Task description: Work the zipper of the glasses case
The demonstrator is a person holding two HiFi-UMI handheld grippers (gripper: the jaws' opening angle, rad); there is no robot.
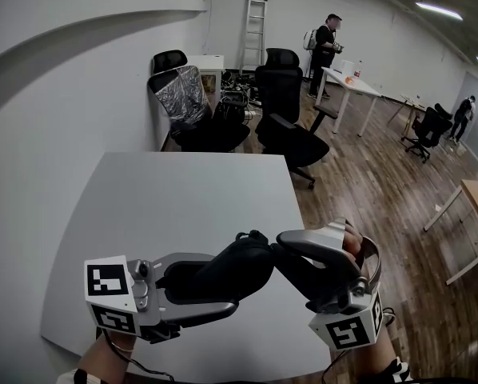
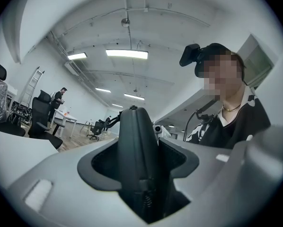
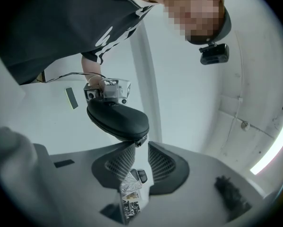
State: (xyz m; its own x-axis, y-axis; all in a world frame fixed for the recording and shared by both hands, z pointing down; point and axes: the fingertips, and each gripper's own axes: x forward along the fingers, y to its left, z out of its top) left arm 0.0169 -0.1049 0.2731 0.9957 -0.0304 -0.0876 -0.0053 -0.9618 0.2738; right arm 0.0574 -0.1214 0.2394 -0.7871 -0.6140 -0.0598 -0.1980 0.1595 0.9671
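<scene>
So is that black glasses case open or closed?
Closed: in the right gripper view the glasses case shows both halves together, no gap along its seam.

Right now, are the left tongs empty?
No, the left gripper view shows the black glasses case clamped between the left tongs, which press on it from both sides.

Black office chairs (image 1: 280,94) and a ladder (image 1: 254,30) stand beyond the grey table (image 1: 183,206).

The glasses case (image 1: 223,272) has a matt black, smooth shell, the right gripper (image 3: 141,146) is matt grey plastic with cross-hatched rough pads (image 3: 121,162), the surface (image 1: 183,198) is smooth matt white, and the floor (image 1: 383,190) glossy wood.
</scene>
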